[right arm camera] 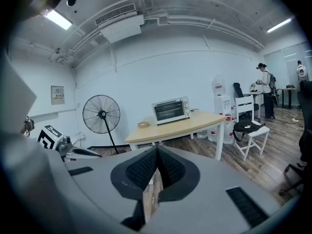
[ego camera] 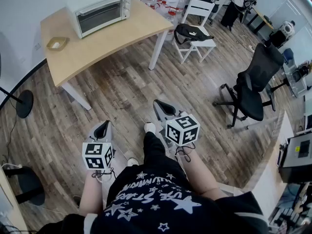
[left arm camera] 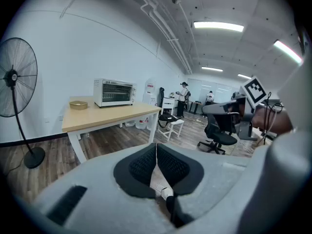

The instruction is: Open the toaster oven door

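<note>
The toaster oven (ego camera: 100, 9) sits at the far back corner of the wooden bench (ego camera: 112, 35), near the wall. Its glass door (ego camera: 100, 14) looks shut and faces out over the bench top towards me. Its long axis runs along the bench's back edge, with the knobs at its right end. I cannot make out the door handle from here. A small shallow dish (ego camera: 57, 43) lies on the bench to the oven's left, well apart from it.

From where I stand the oven is ahead and somewhat to my left. Open wooden floor and the width of the bench lie between us, so it is well out of reach of either hand.

My left hand-held gripper (ego camera: 103, 126) is clenched on nothing, its pads meeting at the tip. In the left gripper view the oven (left arm camera: 114, 92) lies left of where that gripper (left arm camera: 156, 147) points. My right hand-held gripper (ego camera: 163, 109) is also closed and empty. In the right gripper view the oven (right arm camera: 170, 110) sits almost straight beyond the closed tip (right arm camera: 157, 152), only a little to the right.

I judge neither hand clearly nearer, but the right one is already the better aimed. The next move calls for walking up to the bench's front edge before any reach, and opening a gripper on the way.
</note>
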Demonstrator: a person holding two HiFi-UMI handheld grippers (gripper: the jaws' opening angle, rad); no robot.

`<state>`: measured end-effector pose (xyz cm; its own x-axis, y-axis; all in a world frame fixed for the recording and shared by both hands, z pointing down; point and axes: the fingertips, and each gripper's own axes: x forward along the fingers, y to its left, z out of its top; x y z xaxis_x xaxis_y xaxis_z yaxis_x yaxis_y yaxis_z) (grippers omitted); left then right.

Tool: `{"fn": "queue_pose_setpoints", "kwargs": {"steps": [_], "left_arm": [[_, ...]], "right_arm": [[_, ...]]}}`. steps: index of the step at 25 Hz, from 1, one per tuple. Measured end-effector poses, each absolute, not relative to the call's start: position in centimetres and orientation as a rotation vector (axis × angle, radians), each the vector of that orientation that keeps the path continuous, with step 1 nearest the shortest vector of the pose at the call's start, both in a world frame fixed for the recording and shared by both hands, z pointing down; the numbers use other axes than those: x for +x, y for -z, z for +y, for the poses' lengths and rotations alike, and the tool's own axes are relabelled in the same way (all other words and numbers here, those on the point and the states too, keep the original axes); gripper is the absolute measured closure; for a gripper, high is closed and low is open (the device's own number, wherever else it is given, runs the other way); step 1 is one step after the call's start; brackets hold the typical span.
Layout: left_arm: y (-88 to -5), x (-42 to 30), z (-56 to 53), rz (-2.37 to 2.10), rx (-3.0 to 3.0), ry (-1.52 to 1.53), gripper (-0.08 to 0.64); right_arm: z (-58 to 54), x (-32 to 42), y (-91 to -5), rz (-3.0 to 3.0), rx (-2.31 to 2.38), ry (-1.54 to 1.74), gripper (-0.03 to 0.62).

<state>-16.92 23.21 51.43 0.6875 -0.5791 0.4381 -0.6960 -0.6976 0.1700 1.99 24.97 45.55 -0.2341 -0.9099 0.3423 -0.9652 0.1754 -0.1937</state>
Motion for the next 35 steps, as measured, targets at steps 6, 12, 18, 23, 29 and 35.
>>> {"fn": "queue_pose_setpoints", "kwargs": {"steps": [6, 12, 18, 23, 29, 35], "left_arm": [[-52.5, -18.1, 24.7, -0.988, 2.536, -0.510, 0.538], [-52.0, -18.6, 23.7, -1.039, 2.523, -0.479, 0.538], [-51.9, -17.6, 22.9, -1.029, 2.543, -0.492, 0.538], [-51.7, -15.8, 21.4, -1.027, 2.551, -0.500, 0.538], [-52.9, -14.5, 17.7, -1.074, 2.509, -0.550, 0.538], [-53.0, -11.5, 11.8, -1.132, 2.462, -0.582, 0.538]], "right_arm": [[26.0, 1.4, -46.0, -2.279, 1.840, -0.566, 0.591], [26.0, 2.1, -45.9, -2.266, 1.868, -0.557, 0.591], [25.0, 4.1, -45.8, -2.278, 1.960, -0.626, 0.591], [22.8, 7.0, -45.8, -2.247, 2.024, -0.631, 0.586], [17.7, 9.6, -46.7, -2.262, 2.004, -0.694, 0.452], [10.3, 12.6, -47.7, -2.307, 1.916, -0.765, 0.396]]}}
